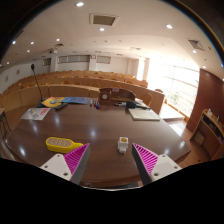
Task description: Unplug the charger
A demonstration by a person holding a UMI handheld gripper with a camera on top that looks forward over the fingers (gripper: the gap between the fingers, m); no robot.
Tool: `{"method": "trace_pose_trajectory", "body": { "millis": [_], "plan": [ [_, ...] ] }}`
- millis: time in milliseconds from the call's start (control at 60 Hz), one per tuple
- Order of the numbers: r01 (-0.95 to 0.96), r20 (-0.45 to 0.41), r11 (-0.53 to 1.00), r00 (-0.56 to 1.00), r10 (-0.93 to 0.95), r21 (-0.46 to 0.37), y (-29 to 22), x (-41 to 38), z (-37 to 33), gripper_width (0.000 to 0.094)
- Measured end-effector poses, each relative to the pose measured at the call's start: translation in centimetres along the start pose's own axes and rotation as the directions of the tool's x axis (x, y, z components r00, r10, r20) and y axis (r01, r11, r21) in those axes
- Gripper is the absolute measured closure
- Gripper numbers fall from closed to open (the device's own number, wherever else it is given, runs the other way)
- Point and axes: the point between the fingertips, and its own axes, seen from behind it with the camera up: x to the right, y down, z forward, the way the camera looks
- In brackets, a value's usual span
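- Two fingers of the tool rise nearest the lens, each with a ribbed magenta pad on its inner face; they stand wide apart and hold nothing.
- Between the fingers, just ahead of their tips, a small white charger stands on the bench, with a gap at either side and no finger touching it.
- Just beyond the left finger lies a yellow brush-like object on the same dark brown wood surface.
- Farther across the bench sit a white paper, a closed grey laptop, and a yellow and blue item at the far edge.
- Beyond, curved rows of wooden desks fill a large hall with ceiling lights and bright windows to the right.
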Motion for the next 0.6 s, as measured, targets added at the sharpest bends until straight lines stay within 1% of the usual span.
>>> {"method": "trace_pose_trajectory", "body": {
  "millis": [133, 283, 400, 600],
  "plan": [
    [0.015, 0.009, 1.000, 1.000, -0.015, 0.003, 1.1, -0.9, -6.3, 0.0089],
    [0.046, 0.011, 0.999, 0.999, -0.046, 0.003, 2.3, -1.2, -11.3, 0.0090],
    [0.044, 0.011, 0.999, 0.999, -0.044, 0.004, 2.7, -1.4, -13.8, 0.0088],
    [0.037, 0.018, 0.999, 0.999, -0.037, 0.004, 2.7, -1.4, -15.5, 0.0087]
  ]
}}
